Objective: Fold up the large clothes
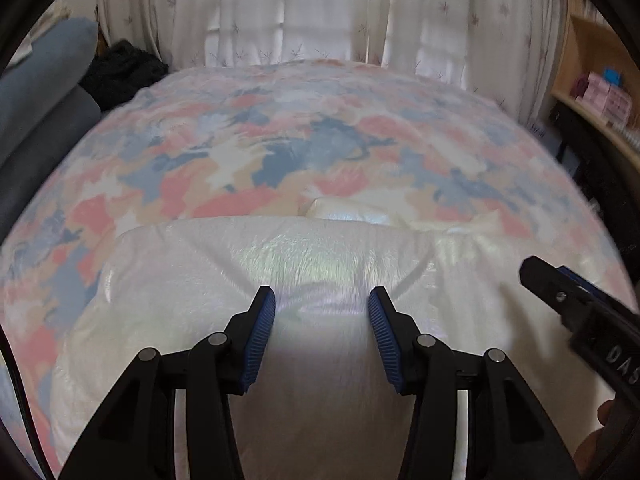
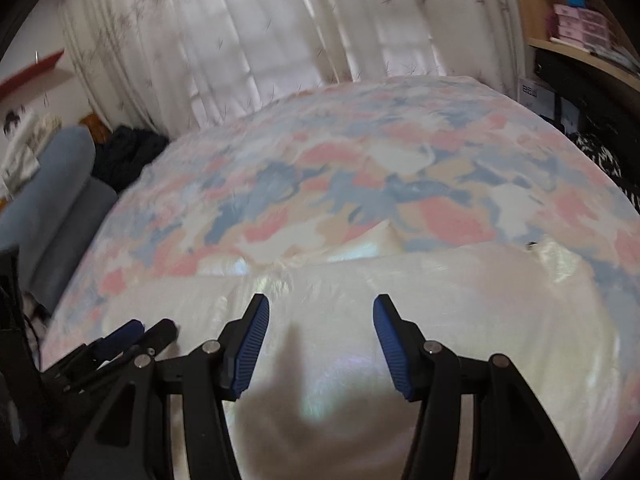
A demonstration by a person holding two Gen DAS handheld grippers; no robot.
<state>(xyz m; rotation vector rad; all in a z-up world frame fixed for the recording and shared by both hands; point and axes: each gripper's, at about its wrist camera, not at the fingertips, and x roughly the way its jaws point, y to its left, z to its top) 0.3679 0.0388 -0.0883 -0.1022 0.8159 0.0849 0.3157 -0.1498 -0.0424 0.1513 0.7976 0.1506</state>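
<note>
A shiny white garment [image 1: 248, 264] lies folded on the bed, its far edge straight across the patterned cover; the right wrist view shows the same garment [image 2: 460, 292]. My left gripper [image 1: 322, 304] hovers above it, open, with nothing between the blue pads. My right gripper [image 2: 321, 312] is open too, over the white cloth with a bare gap between its fingers. The right gripper's finger [image 1: 560, 296] shows at the right edge of the left wrist view. The left gripper's tips [image 2: 138, 330] appear low on the left in the right wrist view.
The bed cover [image 1: 280, 152] has pink, blue and cream patches. White curtains [image 1: 320, 12] hang behind the bed. A blue-grey bolster [image 1: 44, 68] and dark clothing [image 1: 124, 70] lie at the far left. A wooden shelf [image 1: 600, 92] with pink boxes stands on the right.
</note>
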